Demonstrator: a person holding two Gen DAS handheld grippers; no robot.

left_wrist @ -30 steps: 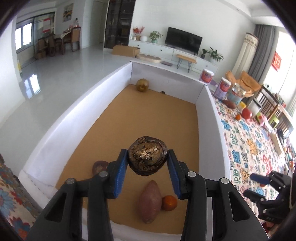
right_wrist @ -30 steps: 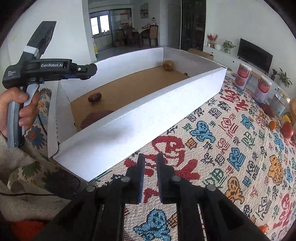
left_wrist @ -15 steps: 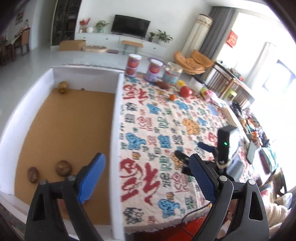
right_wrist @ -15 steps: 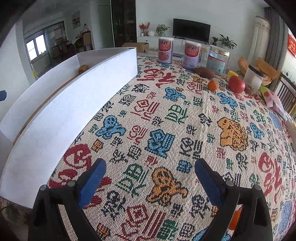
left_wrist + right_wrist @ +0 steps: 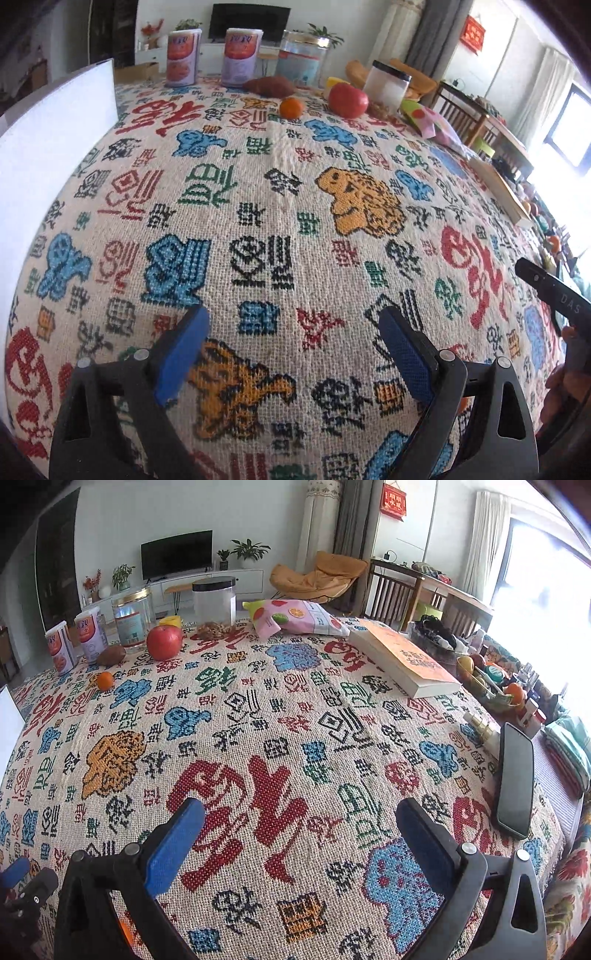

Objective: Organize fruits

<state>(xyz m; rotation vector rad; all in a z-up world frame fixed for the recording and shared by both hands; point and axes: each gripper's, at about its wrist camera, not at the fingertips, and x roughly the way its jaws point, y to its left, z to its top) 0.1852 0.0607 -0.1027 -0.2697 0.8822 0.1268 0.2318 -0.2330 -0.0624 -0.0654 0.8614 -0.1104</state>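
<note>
My left gripper (image 5: pixel 291 332) is open and empty, low over the patterned tablecloth (image 5: pixel 280 221). My right gripper (image 5: pixel 299 827) is open and empty too. At the far edge lie a red apple (image 5: pixel 348 100), a small orange (image 5: pixel 291 108) and a brown sweet potato (image 5: pixel 269 87). They also show in the right wrist view: apple (image 5: pixel 164 642), orange (image 5: pixel 105 680), sweet potato (image 5: pixel 111 655). The white box wall (image 5: pixel 48 147) stands at the left.
Two cans (image 5: pixel 183 57), a tin (image 5: pixel 301 59) and a clear jar (image 5: pixel 386 88) stand behind the fruit. A snack bag (image 5: pixel 295 618), a book (image 5: pixel 404 661), a phone (image 5: pixel 515 779) and a fruit basket (image 5: pixel 487 686) are on the right.
The left gripper let go of the dark round fruit in the box, opened, and swung right over the tablecloth. The right gripper opened and also turned right, away from the box.
</note>
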